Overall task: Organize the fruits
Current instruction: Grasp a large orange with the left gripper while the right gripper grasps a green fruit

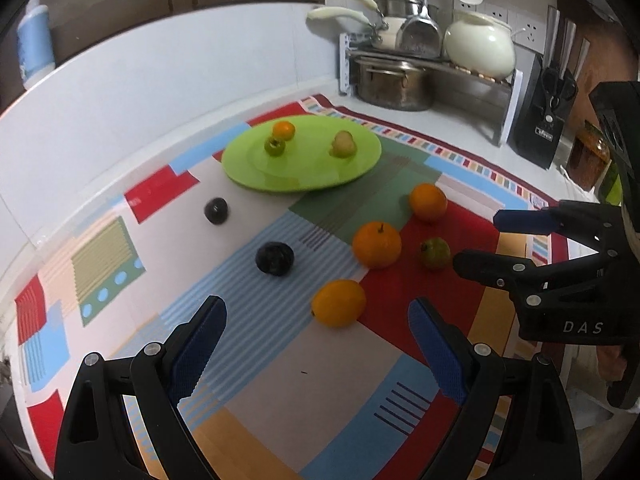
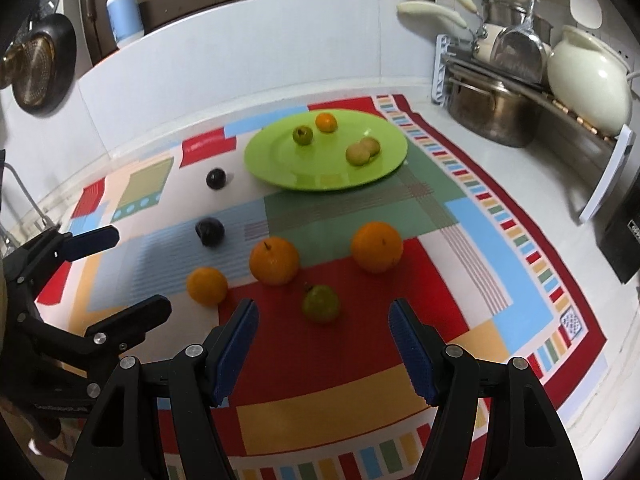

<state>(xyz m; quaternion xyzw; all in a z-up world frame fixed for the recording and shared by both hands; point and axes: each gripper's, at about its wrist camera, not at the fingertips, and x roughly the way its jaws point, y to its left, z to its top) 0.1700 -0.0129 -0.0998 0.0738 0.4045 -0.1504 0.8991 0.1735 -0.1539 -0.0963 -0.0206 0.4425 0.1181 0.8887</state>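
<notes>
You are holding two grippers over a patchwork cloth (image 2: 472, 200) on a kitchen counter, both spread and gripping nothing. The left gripper (image 1: 316, 344) is hanging just short of one orange (image 1: 339, 303); the right gripper (image 2: 322, 340) is framing a green fruit (image 2: 321, 303) lying just beyond its blue pads (image 2: 412, 356).

Seven fruits are lying loose on the cloth: three oranges, two dark plums (image 2: 210, 231) and that one green fruit among the oranges. In the right view the plums are sitting at ten o'clock of the oranges.

One green plate (image 2: 384, 160) is lying at twelve o'clock, carrying one small orange (image 2: 325, 122), one small green fruit (image 2: 302, 135) and two pale fruits (image 2: 362, 151) touching each other.

Beyond the plate, at two o'clock, a rack (image 2: 452, 68) is holding pots and a cream pot (image 2: 588, 80). A soap bottle (image 2: 124, 12) is standing at eleven.
</notes>
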